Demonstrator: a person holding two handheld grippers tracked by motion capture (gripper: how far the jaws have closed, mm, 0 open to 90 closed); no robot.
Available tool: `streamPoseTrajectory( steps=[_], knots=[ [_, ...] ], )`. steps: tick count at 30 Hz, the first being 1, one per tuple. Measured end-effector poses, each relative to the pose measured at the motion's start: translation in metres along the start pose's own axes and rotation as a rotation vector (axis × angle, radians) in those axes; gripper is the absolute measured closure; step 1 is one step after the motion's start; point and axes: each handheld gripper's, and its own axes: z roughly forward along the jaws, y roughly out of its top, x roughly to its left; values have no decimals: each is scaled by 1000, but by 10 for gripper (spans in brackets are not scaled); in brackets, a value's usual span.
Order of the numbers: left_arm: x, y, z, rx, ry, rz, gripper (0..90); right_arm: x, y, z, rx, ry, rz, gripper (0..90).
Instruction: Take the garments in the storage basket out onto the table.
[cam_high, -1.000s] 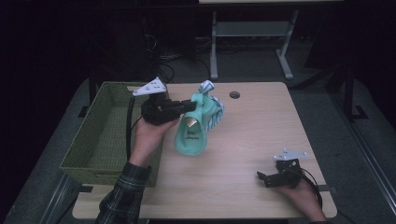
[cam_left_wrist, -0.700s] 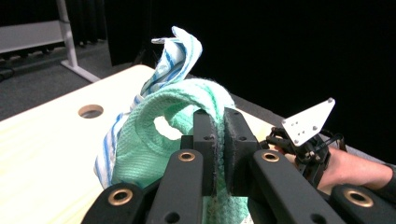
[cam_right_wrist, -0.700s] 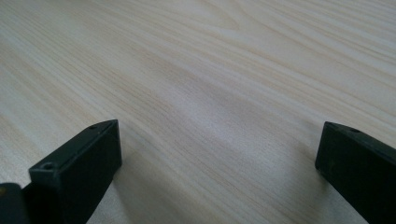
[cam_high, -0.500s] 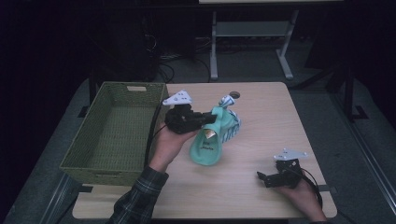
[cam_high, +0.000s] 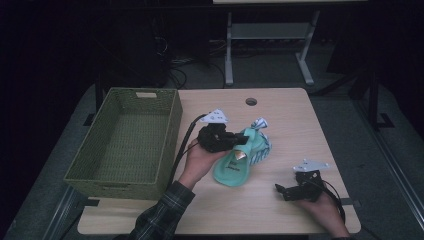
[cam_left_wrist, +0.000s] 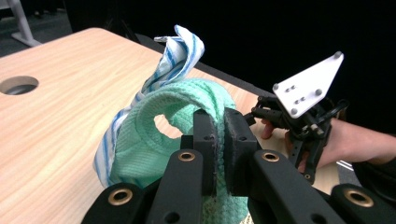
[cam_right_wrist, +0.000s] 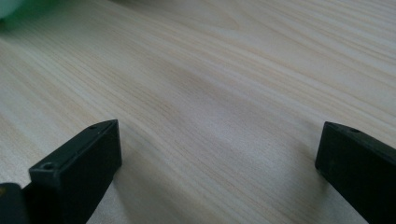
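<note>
in the high view the left gripper (cam_high: 235, 141) sits near the middle of the wooden table (cam_high: 290, 115), clamped on the mint green towel (cam_high: 235, 167), which trails down onto the tabletop with a blue-striped white cloth (cam_high: 260, 125) bunched against its far side; the green wicker basket (cam_high: 125, 145) stands open just to the left of that hand, and the right gripper (cam_high: 282, 190) rests low on the table near the front right corner, well apart from the cloths. in the left gripper view the two jaws are pressed nearly together with a fold of the mint green towel (cam_left_wrist: 187, 121) pinched between them, the striped cloth (cam_left_wrist: 180, 51) rising behind it and draped along its side, not caught in the jaws as far as i can tell. the right gripper (cam_left_wrist: 299, 116) shows beyond. in the right gripper view the jaws stand wide apart over bare wood, holding nothing. the risk i see: the pinch takes only a thin edge of the towel, so a quick lift could let it slip out. the striped cloth clings loosely and may drag along or drop off partway, possibly over the table's edge. a trailing end could also snag on the basket rim.
</note>
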Motion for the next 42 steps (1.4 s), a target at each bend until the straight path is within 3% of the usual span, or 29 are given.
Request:
streamPoseTrajectory(
  steps=[7,15,25,27,34,42],
  knots=[
    [5,-14,27,55,-1,19,846,0,0,0,1,-1,-2,0],
    [19,-33,55,112,19,1,845,0,0,0,3,1,1,0],
    [39,-59,76,194,57,-33,826,0,0,0,2,0,-1,0],
    [39,-60,76,195,55,-48,798,0,0,0,2,0,0,0],
    [33,-53,67,213,61,-20,544,0,0,0,2,0,-1,0],
    [25,-49,42,201,118,39,361,0,0,0,1,-2,1,0]
  ],
)
